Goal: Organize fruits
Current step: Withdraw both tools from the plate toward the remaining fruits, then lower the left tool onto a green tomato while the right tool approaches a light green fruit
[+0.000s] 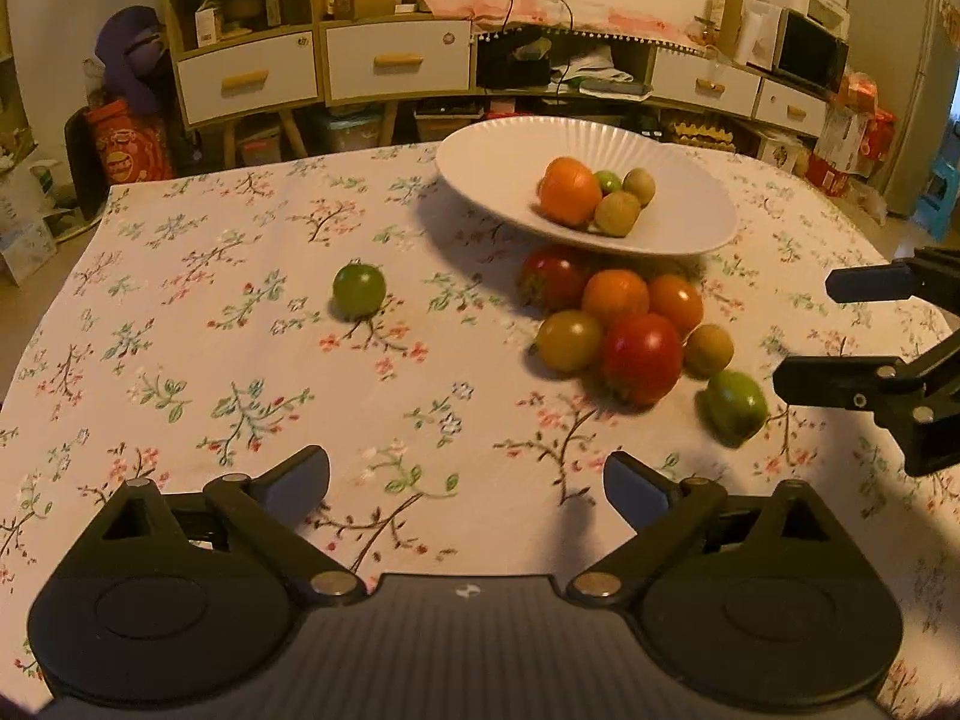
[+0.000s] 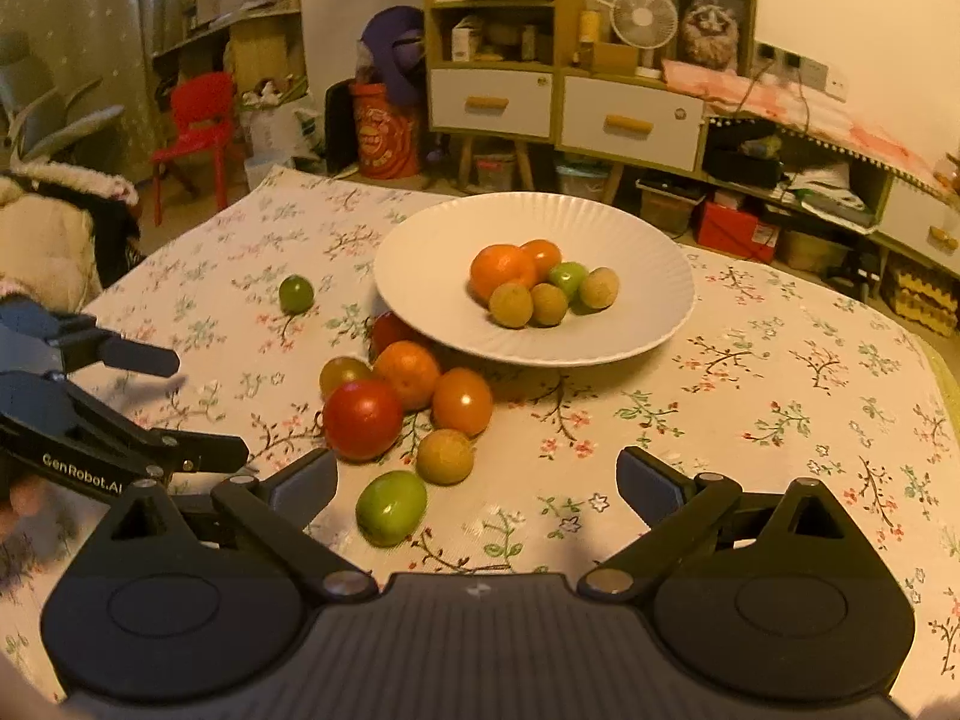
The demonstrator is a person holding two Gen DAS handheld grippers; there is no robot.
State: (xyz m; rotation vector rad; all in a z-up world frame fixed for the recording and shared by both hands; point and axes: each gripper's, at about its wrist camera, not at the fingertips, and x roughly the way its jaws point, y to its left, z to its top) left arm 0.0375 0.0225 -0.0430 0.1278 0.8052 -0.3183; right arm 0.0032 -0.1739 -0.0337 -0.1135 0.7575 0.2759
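A white plate on the floral tablecloth holds several fruits: oranges, a green one and brown ones. A cluster of loose fruit lies in front of it: a red tomato, oranges, a brown fruit and a green fruit. A lone green fruit lies apart to the left. My left gripper is open and empty, short of the cluster. My right gripper is open and empty, with the near green fruit just ahead between its fingers.
The tablecloth covers the whole table. Cabinets with drawers, shelves and clutter stand behind the table. A red chair and a coat-covered chair stand to the left in the right wrist view.
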